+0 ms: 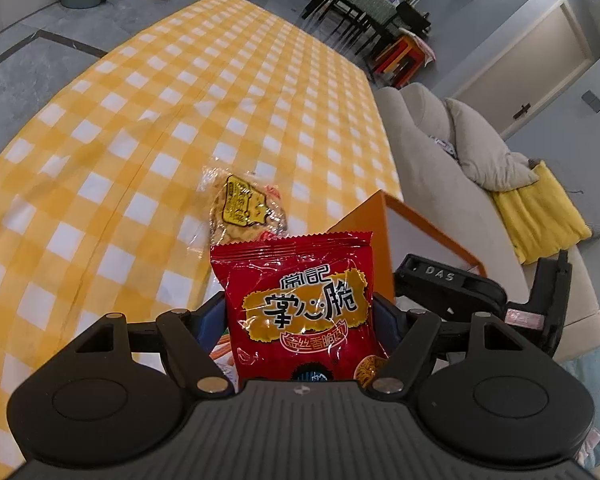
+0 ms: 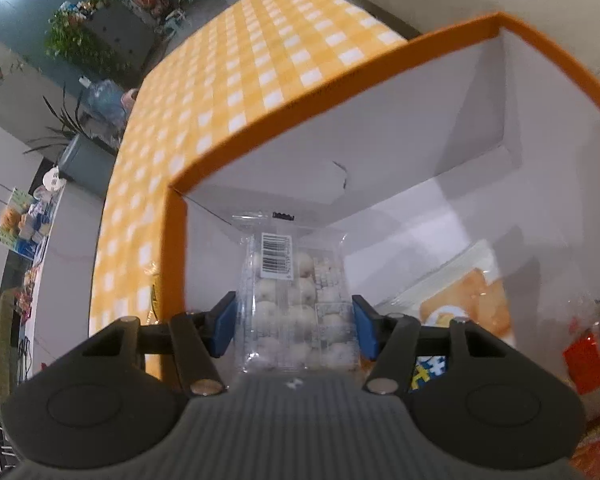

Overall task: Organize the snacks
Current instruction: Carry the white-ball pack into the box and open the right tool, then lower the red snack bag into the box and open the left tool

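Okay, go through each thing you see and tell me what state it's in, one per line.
Left gripper: shut on red snack bag.
Right gripper: jaws around clear bun pack, grip unclear.
Orange box: open, snacks inside.
Clear cracker packet: lying on checked tablecloth.

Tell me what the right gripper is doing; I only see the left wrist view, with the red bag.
Observer: The right gripper reaches into the orange box, with a clear pack of small pale buns between its fingers.
Operator: Is it gripping the pack?
Observer: I cannot tell; the blue pads sit right beside the pack's sides.
Operator: Anything else in the box?
Observer: Yes, a pack of golden pastry lies on its floor, right of the buns.
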`<state>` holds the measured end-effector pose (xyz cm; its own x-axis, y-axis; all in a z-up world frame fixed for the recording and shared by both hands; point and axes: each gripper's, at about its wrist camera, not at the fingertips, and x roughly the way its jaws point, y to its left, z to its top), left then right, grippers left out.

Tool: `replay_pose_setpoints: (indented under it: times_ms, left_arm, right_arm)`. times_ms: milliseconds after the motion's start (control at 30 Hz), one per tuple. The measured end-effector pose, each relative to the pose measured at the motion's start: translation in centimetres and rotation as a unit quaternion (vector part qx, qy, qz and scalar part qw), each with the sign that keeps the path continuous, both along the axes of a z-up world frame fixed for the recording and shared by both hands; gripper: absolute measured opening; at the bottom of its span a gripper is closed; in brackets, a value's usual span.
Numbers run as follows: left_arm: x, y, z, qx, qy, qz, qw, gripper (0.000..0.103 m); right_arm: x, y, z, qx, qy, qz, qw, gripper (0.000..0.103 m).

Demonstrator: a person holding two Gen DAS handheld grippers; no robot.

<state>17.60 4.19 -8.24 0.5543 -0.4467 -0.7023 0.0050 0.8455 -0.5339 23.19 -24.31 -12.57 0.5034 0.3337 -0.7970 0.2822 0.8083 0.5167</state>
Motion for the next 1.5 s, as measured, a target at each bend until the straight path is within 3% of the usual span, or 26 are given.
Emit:
replay_pose_setpoints:
  times_ms: [200,467,833,1000,1167,1500]
  left_arm:
    - [0.2,0.4,-0.3,-0.011,0.004,0.006,0.9999,0.084]
    - [-0.5,-0.2,0.6,0.007,-0.001,-0.002,1.0,0.084]
    - [-2.7,-2.3,4.0,0.023,-0.027,-0.032,0.9989,0.084]
    - [-3.2,-4.2,5.3,0.033,-0.035,-0.051,0.9975,0.084]
    - [-3.3,-6.7,5.9,0.05,-0.037,-0.06,0.9963,0.084]
    - [-2.3,-11.3,5.7,0.069,-0.02,-0.077,0.9944,0.084]
  right_arm:
    - [0.0,-0.9,-0.3,0.016,0.006,-0.001,1.0,0.081]
    - [-1.4,-2.0,2.3,0.021,-0.029,0.019,0.999,0.081]
    - [-5.4,-4.1,7.0,-0.046,-0.095,0.063,0.992,0.083]
    - [-7.0,-5.2,7.7,-0.067,-0.126,0.077,0.987,0.083]
    - [-7.6,-7.3,7.4,-0.028,-0.144,0.07,0.987,0.083]
    - [-9.7,-11.7,9.9,-0.042,-0.198,0.061,0.977,0.084]
